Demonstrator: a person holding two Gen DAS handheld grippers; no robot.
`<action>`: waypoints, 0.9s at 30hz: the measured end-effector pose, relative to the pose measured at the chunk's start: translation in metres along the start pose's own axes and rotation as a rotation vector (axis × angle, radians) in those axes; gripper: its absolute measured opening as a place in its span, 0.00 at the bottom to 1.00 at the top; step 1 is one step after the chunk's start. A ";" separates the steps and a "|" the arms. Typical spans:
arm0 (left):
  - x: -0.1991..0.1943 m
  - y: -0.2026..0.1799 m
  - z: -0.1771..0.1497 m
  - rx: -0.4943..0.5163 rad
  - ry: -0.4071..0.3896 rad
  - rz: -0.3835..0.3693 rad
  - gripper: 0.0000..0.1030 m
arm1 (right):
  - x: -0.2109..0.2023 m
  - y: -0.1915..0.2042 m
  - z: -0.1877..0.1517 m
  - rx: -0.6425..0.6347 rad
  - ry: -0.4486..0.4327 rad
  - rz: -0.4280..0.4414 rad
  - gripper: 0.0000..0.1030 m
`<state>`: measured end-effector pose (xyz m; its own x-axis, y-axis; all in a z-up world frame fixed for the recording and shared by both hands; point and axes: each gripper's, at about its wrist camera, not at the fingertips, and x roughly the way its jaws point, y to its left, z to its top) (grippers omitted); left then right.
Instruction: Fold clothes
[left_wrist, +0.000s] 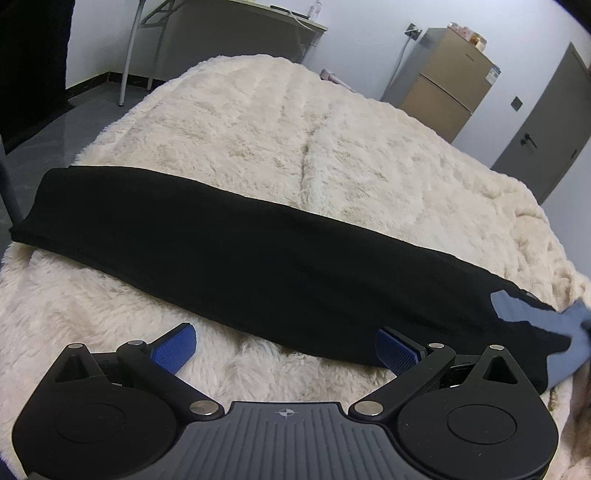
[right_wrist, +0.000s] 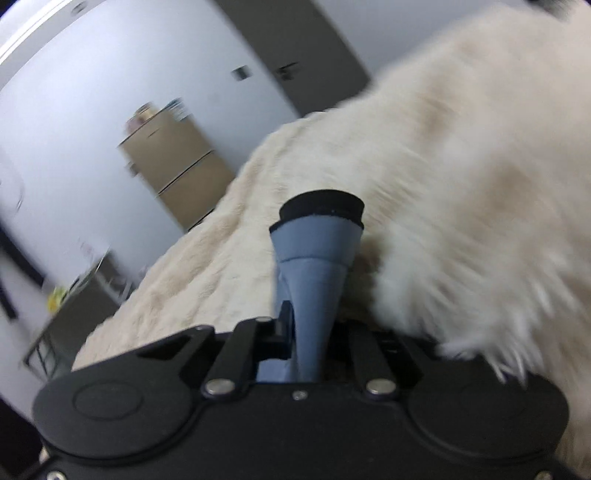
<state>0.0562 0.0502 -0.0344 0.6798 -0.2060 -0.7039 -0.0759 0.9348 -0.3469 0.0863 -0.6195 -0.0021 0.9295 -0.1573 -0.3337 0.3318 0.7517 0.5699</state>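
Left wrist view
- Surface: a bed covered by a cream fluffy blanket (left_wrist: 258, 122) fills most of the view.
- Garment: a black garment (left_wrist: 229, 251), folded into a long narrow band, is laid flat across the blanket from the left edge down to the lower right.
- Garment detail: a grey-blue fabric part (left_wrist: 517, 310) is seen at the band's right end, near the blanket's right edge.
- Left hand-held gripper (left_wrist: 286, 347): its jaws are spread wide and hold nothing; the blue pads (left_wrist: 177, 347) are set low over the blanket, the right pad at the near edge of the black band; contact cannot be told.
- Background: a tan refrigerator (left_wrist: 447, 88), a grey door (left_wrist: 550, 129) and a desk (left_wrist: 236, 22) are placed along the white wall.

Right wrist view
- Picture quality: heavy motion blur is present, and the view is strongly tilted.
- Right hand-held gripper (right_wrist: 314, 332): its jaws are pressed together on the garment's grey-blue fabric (right_wrist: 314, 273), which is pinched between them.
- Held fabric: a black edge (right_wrist: 321, 206) is seen at its far end, and the fabric fans out from the grip.
- Surroundings: the cream blanket (right_wrist: 461, 184) is seen behind and to the right; the refrigerator (right_wrist: 177, 162) is placed at the wall.
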 end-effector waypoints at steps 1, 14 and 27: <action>0.001 -0.001 0.000 0.006 0.002 0.002 1.00 | -0.002 0.005 0.011 -0.007 -0.019 0.017 0.07; 0.001 -0.001 0.002 0.003 -0.008 -0.001 1.00 | -0.024 0.017 0.094 -0.153 -0.046 0.044 0.06; -0.002 -0.007 -0.003 0.012 -0.010 -0.007 1.00 | -0.056 0.061 0.160 -0.116 -0.199 0.141 0.06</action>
<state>0.0526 0.0429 -0.0322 0.6875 -0.2094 -0.6954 -0.0629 0.9368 -0.3442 0.0805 -0.6671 0.1714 0.9823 -0.1605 -0.0963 0.1872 0.8419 0.5061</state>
